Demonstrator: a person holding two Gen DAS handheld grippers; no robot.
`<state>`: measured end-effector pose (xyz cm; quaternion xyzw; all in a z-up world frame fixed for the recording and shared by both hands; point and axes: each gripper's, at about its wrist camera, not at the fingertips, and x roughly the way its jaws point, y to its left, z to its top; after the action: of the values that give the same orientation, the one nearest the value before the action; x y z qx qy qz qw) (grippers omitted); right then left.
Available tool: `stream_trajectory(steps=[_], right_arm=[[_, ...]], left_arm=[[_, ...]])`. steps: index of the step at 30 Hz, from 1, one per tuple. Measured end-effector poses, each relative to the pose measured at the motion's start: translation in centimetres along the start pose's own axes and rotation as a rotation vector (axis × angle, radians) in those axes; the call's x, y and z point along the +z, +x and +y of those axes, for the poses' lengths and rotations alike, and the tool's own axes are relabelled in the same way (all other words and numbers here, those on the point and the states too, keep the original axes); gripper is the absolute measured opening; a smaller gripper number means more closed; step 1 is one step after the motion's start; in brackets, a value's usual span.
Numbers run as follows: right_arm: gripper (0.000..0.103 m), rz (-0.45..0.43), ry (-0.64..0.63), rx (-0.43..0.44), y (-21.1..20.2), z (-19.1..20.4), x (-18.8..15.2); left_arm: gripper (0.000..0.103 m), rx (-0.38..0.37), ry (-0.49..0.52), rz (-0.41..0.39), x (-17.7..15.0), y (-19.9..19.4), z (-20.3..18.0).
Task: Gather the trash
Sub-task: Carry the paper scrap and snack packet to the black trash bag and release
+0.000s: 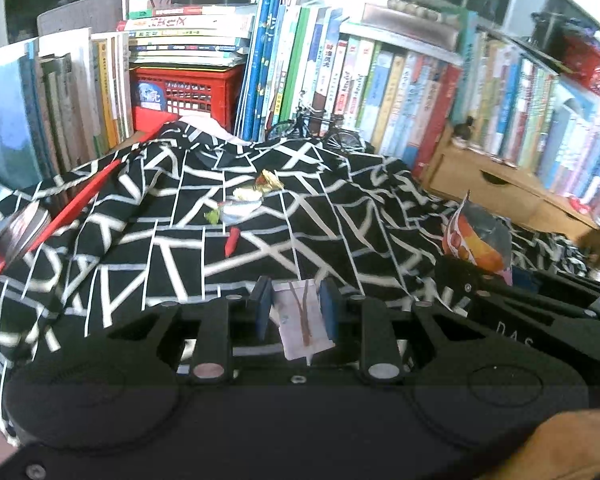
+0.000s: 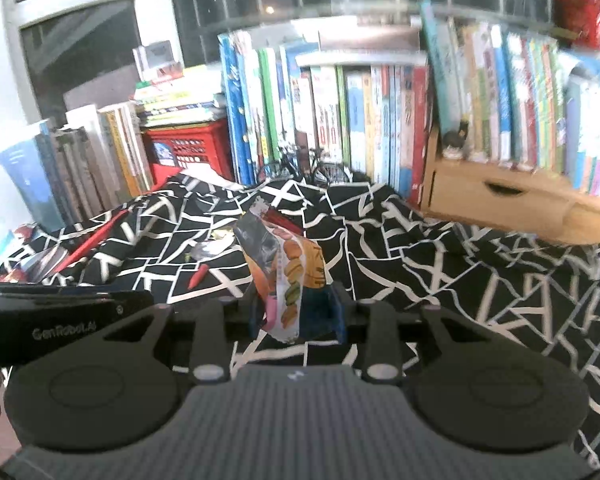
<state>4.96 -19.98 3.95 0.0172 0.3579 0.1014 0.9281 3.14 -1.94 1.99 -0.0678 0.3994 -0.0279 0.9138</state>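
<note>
A black-and-white patterned cloth (image 1: 148,240) covers the table. My left gripper (image 1: 296,308) holds a pale paper scrap with brown lines (image 1: 302,320) between its blue pads. My right gripper (image 2: 296,312) is shut on a crumpled snack wrapper with orange pictures (image 2: 292,264), which stands up from its fingers; the same wrapper (image 1: 476,240) shows at the right of the left wrist view. Farther out on the cloth lies a small trash pile (image 1: 242,202) (image 2: 212,248): a yellow wrapper (image 1: 270,180), whitish crumpled bits and a small red piece (image 1: 232,240) (image 2: 198,276).
Upright books (image 1: 380,80) line the back and left. A red crate (image 1: 188,92) under stacked books, a model bicycle (image 1: 312,128) and a wooden drawer unit (image 1: 492,184) stand behind the cloth. A red folder edge (image 1: 80,204) lies at left.
</note>
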Motion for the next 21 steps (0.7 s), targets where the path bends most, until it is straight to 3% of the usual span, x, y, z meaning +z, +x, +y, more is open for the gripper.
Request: stream_trajectory(steps=[9,14,21], right_arm=[[0.039,-0.05,-0.066,-0.043,-11.1,3.2,-4.3],[0.039,-0.055,-0.06,-0.016,-15.4,4.6,-6.6],[0.039,-0.013,-0.119,0.085,-18.2,6.6,-10.6]], left_arm=[[0.025,-0.071,0.022,-0.005,-7.3,-10.5,0.2],[0.025,-0.045,-0.005,0.028,-11.3,-14.2,0.7],[0.025,0.029,-0.07,0.048,-17.6,-18.3,1.4]])
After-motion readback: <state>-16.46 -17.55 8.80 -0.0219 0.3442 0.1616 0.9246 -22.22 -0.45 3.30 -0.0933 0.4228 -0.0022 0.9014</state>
